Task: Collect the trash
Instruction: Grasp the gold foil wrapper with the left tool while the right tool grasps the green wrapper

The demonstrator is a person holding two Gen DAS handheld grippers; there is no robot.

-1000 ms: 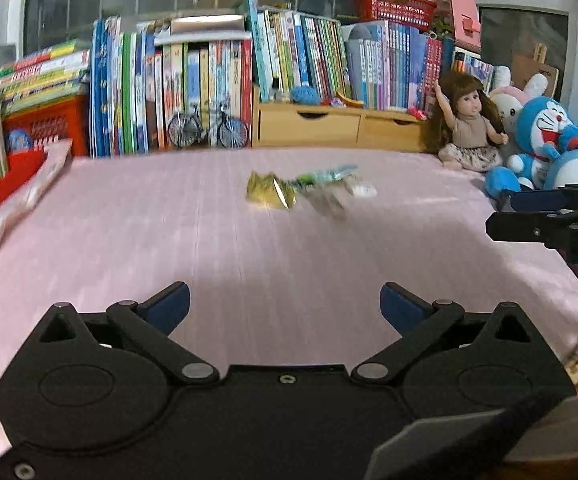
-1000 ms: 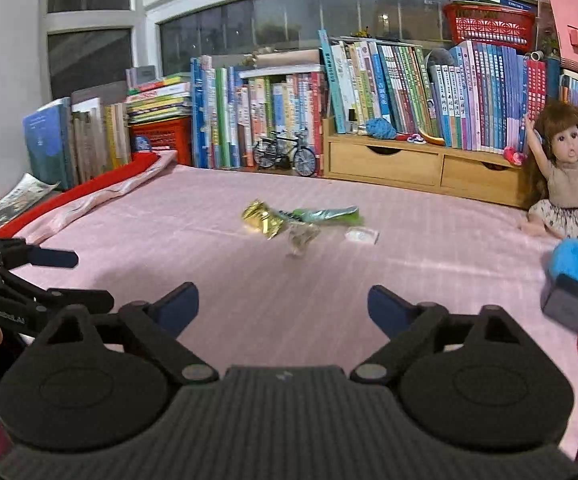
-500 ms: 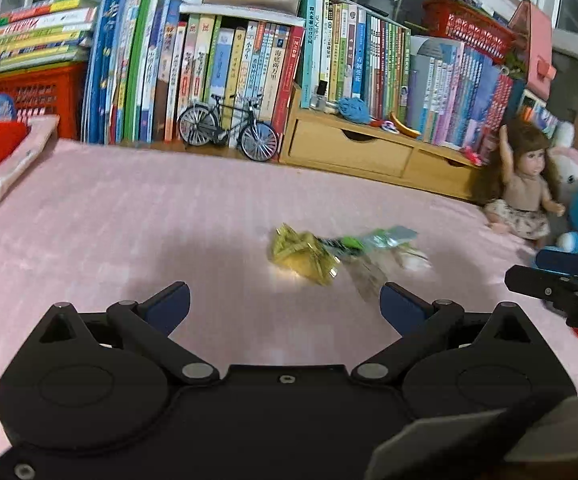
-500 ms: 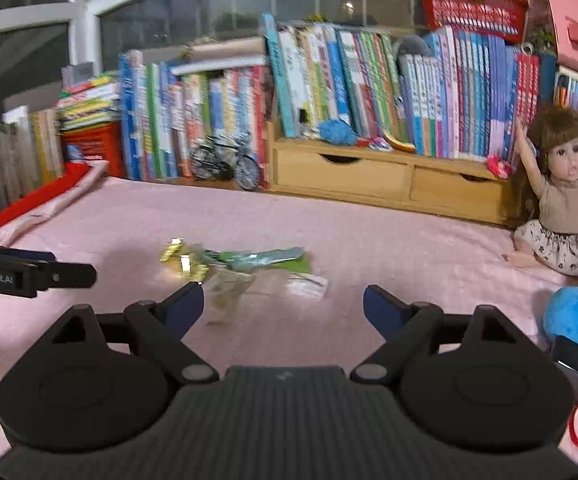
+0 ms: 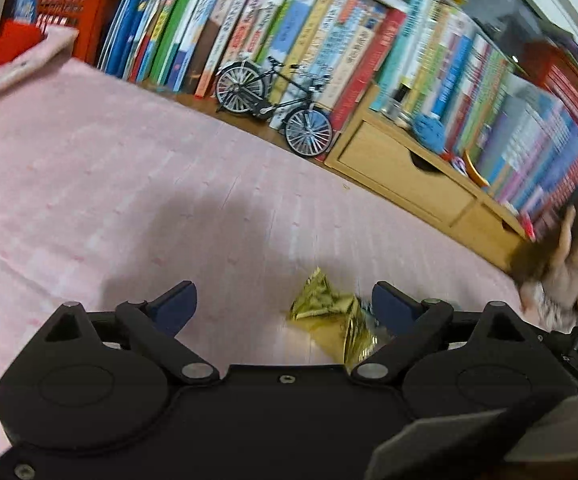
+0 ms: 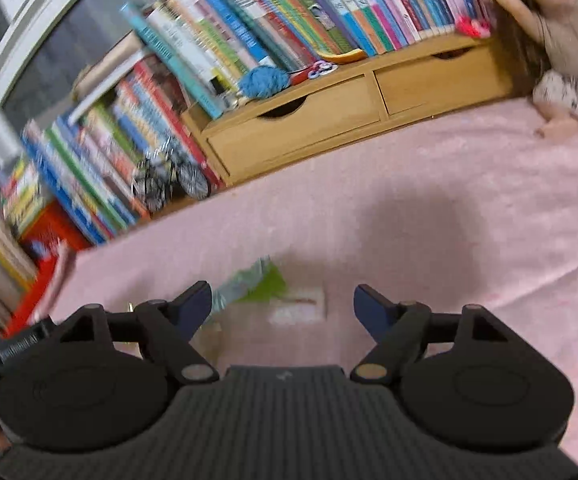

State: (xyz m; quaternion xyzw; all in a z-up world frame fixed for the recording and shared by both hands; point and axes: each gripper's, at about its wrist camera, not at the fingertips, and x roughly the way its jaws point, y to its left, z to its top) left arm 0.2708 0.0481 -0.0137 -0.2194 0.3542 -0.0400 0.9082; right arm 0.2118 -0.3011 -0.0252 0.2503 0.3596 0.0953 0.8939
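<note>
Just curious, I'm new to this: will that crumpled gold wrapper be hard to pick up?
The gold wrapper looks like thin crinkled foil, so probably very light and floppy. Its raised folds should give the fingers something to pinch, though it may crush.

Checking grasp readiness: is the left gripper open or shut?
Open: the left gripper has its fingers spread wide, with the gold wrapper lying between them, ungripped.
</note>
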